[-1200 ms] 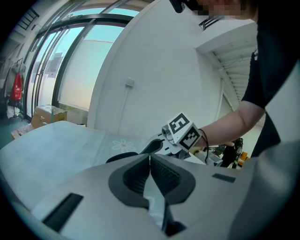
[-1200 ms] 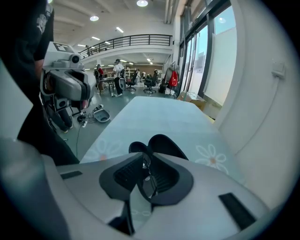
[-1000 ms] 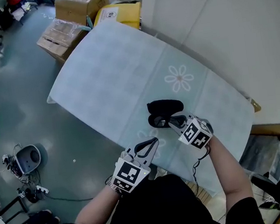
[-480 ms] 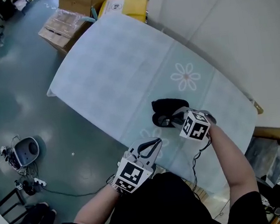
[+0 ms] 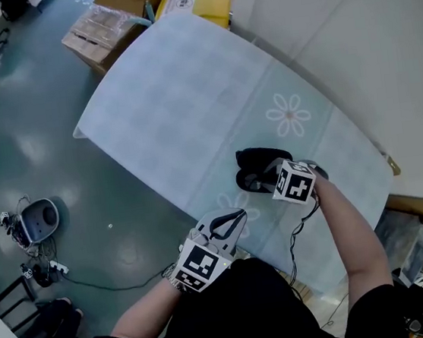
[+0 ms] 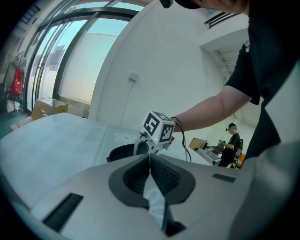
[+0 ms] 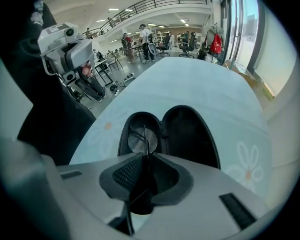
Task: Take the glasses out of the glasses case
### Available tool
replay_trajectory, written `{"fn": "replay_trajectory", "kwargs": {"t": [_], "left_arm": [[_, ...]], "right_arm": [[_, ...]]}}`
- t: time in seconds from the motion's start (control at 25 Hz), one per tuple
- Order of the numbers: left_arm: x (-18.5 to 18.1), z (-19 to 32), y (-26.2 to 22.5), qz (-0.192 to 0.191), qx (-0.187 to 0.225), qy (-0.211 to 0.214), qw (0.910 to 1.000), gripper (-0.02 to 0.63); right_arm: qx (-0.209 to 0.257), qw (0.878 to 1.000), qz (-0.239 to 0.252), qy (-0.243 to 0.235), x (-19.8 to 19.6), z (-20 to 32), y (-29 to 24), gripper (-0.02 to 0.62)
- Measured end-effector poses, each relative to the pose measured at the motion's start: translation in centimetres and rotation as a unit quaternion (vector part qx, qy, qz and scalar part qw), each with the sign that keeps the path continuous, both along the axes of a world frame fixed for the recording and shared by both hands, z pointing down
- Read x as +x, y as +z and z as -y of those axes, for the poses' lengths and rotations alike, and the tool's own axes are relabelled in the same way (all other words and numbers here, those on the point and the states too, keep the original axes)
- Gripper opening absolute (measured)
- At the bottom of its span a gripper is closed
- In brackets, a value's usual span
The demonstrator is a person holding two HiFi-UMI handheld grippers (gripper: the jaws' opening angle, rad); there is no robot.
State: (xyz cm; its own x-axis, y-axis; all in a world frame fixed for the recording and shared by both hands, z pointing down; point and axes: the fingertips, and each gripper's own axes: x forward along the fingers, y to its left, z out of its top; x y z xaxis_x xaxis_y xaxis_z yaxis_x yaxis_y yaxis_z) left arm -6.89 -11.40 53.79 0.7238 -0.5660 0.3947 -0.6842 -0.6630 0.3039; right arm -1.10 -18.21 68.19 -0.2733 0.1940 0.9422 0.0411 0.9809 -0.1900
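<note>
The black glasses case (image 5: 260,158) lies open on the pale flowered tablecloth (image 5: 181,107), near its front edge. In the right gripper view the empty lid (image 7: 190,133) is on the right, and the glasses (image 7: 140,139) sit in the left half with one lens showing. My right gripper (image 7: 146,161) is at the case's near rim, shut on the glasses' thin frame. It also shows in the head view as the right gripper (image 5: 268,182). My left gripper (image 5: 231,219) hangs shut and holding nothing off the table's front edge, left of the case (image 6: 121,152).
Cardboard boxes (image 5: 103,32) and a yellow package (image 5: 195,2) stand on the floor past the table's far end. A small round device (image 5: 38,220) with cables lies on the floor at left. A white wall runs along the table's right side.
The right gripper has kept to the near side of the open case, shifting only a little. The left gripper has stayed where it was. The head view has drifted slightly.
</note>
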Motion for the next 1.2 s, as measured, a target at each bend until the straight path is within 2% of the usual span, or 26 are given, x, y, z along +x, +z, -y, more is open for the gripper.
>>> {"fn": "replay_trajectory", "kwargs": {"t": [0.16,0.36,0.68,0.88,1.2], "left_arm": [[-0.5,0.1,0.2,0.001,-0.002,-0.003,1.0000,0.031],[-0.9,0.3,0.4,0.001,-0.002,-0.007,1.0000,0.031],[-0.9,0.1,0.6,0.000,-0.005,-0.006,1.0000,0.031],[-0.9,-0.1,0.2,0.002,-0.004,-0.006,1.0000,0.031],[-0.8,-0.5,-0.1,0.008,0.001,-0.008,0.9999,0.031]], "right_arm": [[-0.029,0.999,-0.019,-0.009,0.0,-0.2,0.2,0.081],[-0.057,0.998,-0.031,0.002,0.2,-0.2,0.8,0.061],[-0.078,0.996,-0.030,0.016,0.3,-0.3,1.1,0.051],[-0.074,0.997,-0.023,0.019,0.4,-0.1,0.8,0.043],[-0.040,0.999,-0.014,0.024,0.2,0.3,0.8,0.028]]}}
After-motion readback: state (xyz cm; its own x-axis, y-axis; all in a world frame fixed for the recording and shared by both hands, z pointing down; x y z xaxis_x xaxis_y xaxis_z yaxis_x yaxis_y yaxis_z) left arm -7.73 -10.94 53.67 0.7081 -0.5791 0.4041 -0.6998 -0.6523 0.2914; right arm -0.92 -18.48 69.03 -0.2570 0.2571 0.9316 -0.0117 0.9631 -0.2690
